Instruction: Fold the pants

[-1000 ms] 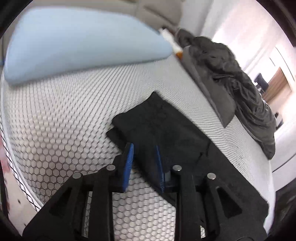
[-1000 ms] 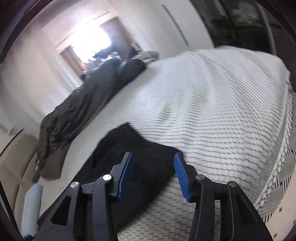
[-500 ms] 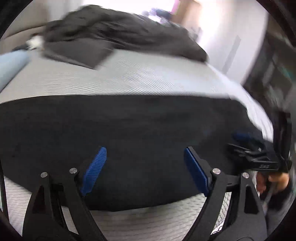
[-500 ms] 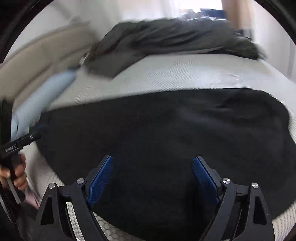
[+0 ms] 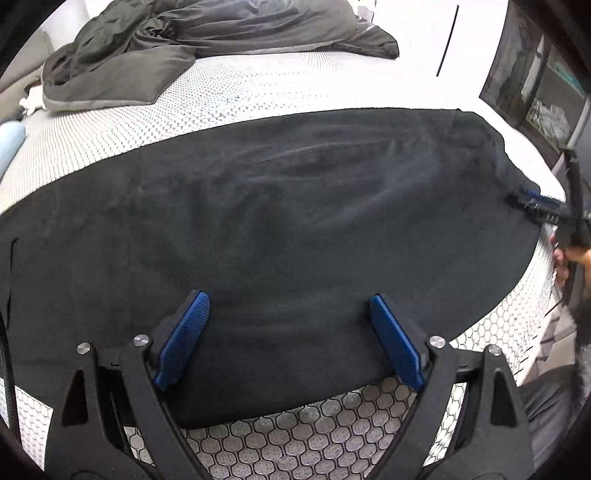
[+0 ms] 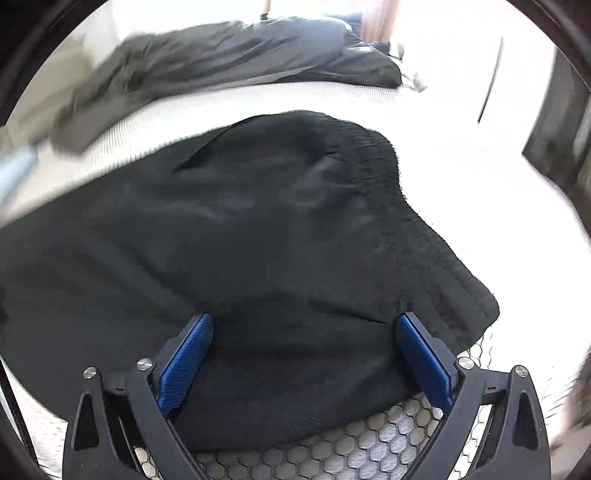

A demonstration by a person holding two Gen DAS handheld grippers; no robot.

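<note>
Black pants (image 5: pixel 280 206) lie flat and lengthwise across the white mattress (image 5: pixel 295 435). The ribbed waistband (image 6: pixel 417 229) is at the right end. My left gripper (image 5: pixel 288 299) hovers over the pants' near edge. Its jaws are opening, and the cloth lies under the blue pads (image 5: pixel 184 339) without being pinched. My right gripper (image 6: pixel 304 319) is over the near edge by the waistband. Its jaws are also opening, with the cloth under them and not pressed. In the left wrist view the right gripper (image 5: pixel 526 199) shows at the pants' right end, held by a hand (image 5: pixel 572 258).
A dark grey duvet (image 5: pixel 207 33) is heaped along the far side of the bed. A light blue pillow (image 5: pixel 9 144) sits at the far left. A dark cabinet (image 5: pixel 543 92) stands at the right, past the bed's edge.
Both grippers went from narrow jaws at the cloth's edges to wide jaws. Both views rolled and swung round to face across the pants' long near edge. The right gripper came closer to the waistband.
</note>
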